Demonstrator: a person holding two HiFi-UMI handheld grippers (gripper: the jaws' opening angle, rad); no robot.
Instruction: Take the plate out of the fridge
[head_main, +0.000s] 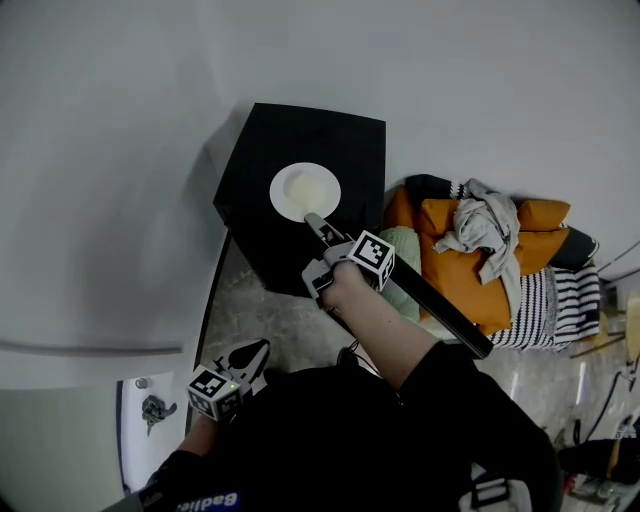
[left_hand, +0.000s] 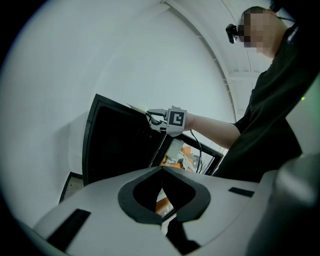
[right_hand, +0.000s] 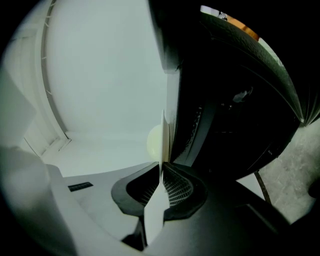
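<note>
A round white plate (head_main: 305, 190) lies flat on top of a black cabinet (head_main: 352, 150). My right gripper (head_main: 316, 222) reaches to the plate's near rim and is shut on it. In the right gripper view the plate (right_hand: 164, 132) shows edge-on, clamped between the two pads. The left gripper view shows that right gripper (left_hand: 151, 117) at the cabinet's (left_hand: 120, 145) top edge. My left gripper (head_main: 255, 355) hangs low at the left, apart from the plate; its jaws (left_hand: 161, 172) meet at the tips with nothing between them.
A heap of orange cushions, striped fabric and grey clothes (head_main: 490, 255) lies right of the cabinet. A white door shelf (head_main: 150, 415) with a small dark object shows at the lower left. Speckled floor (head_main: 260, 310) lies in front of the cabinet.
</note>
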